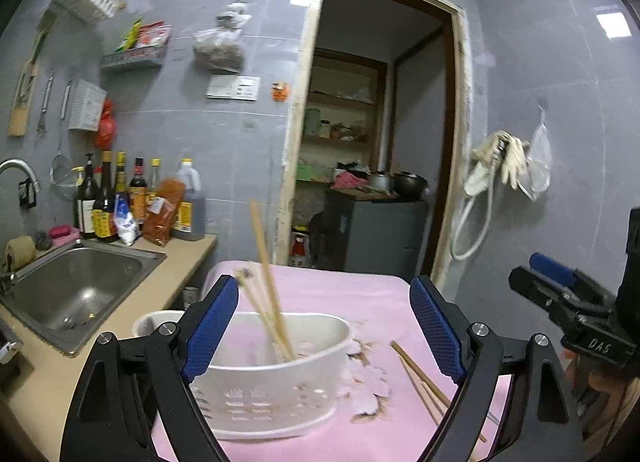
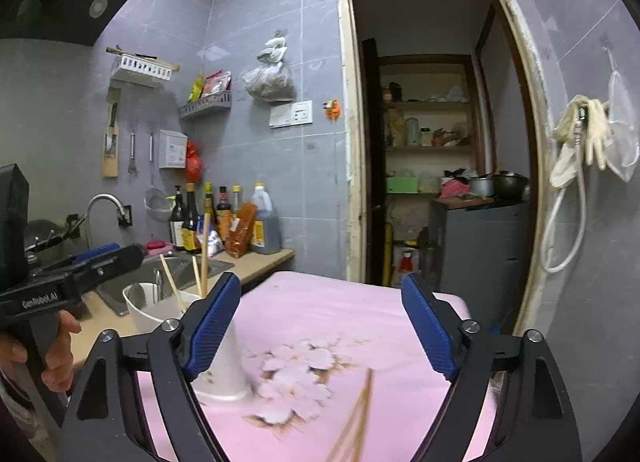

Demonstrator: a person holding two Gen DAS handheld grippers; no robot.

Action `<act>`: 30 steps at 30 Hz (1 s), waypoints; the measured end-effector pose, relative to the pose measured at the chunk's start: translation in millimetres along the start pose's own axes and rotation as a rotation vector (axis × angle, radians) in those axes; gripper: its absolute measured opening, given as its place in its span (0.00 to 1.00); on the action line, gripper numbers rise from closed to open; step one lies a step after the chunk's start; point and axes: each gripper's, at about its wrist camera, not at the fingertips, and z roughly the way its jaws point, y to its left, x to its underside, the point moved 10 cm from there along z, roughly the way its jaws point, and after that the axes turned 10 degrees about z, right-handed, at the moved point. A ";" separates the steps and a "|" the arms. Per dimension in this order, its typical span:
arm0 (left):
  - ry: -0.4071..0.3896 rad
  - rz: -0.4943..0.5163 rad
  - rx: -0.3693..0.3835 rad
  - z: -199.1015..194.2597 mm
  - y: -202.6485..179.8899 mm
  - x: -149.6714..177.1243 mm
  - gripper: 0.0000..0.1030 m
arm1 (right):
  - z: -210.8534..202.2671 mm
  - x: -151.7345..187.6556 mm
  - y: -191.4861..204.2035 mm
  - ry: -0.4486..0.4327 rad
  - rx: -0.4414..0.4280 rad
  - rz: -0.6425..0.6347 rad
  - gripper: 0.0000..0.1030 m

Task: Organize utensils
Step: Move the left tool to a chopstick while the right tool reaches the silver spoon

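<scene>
Left gripper (image 1: 324,326) spread wide, nothing between the pads, hovering over the white holder (image 1: 276,378) on the pink tablecloth (image 1: 352,294). Chopsticks (image 1: 268,282) leaning upright inside the holder. Right gripper (image 2: 322,326) likewise released and empty. More loose chopsticks (image 1: 424,382) lying flat on the cloth, just right of the holder.

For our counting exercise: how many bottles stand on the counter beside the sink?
7, perhaps more hidden: six narrow ones clustered against the wall right of the sink, and a big jug at the row's right end.
</scene>
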 end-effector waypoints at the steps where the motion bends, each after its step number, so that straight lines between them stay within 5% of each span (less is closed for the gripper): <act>1: 0.004 0.008 0.008 1.1 -6.1 1.3 0.83 | -5.3 0.0 -3.7 -0.004 0.009 -0.004 0.85; 5: 0.015 0.028 0.032 4.4 -28.4 8.1 0.90 | -25.6 1.2 -20.0 -0.010 0.036 -0.002 1.00; 16: 0.117 0.112 0.115 23.3 -81.5 44.4 0.91 | -60.7 27.8 -73.9 0.047 0.143 -0.011 1.00; 24: 0.312 0.169 0.210 53.2 -116.9 95.5 0.91 | -54.9 82.7 -100.4 0.276 0.183 -0.013 0.99; 30: 0.463 0.206 0.243 74.9 -132.0 129.4 0.91 | -44.3 124.6 -105.6 0.436 0.164 0.011 0.85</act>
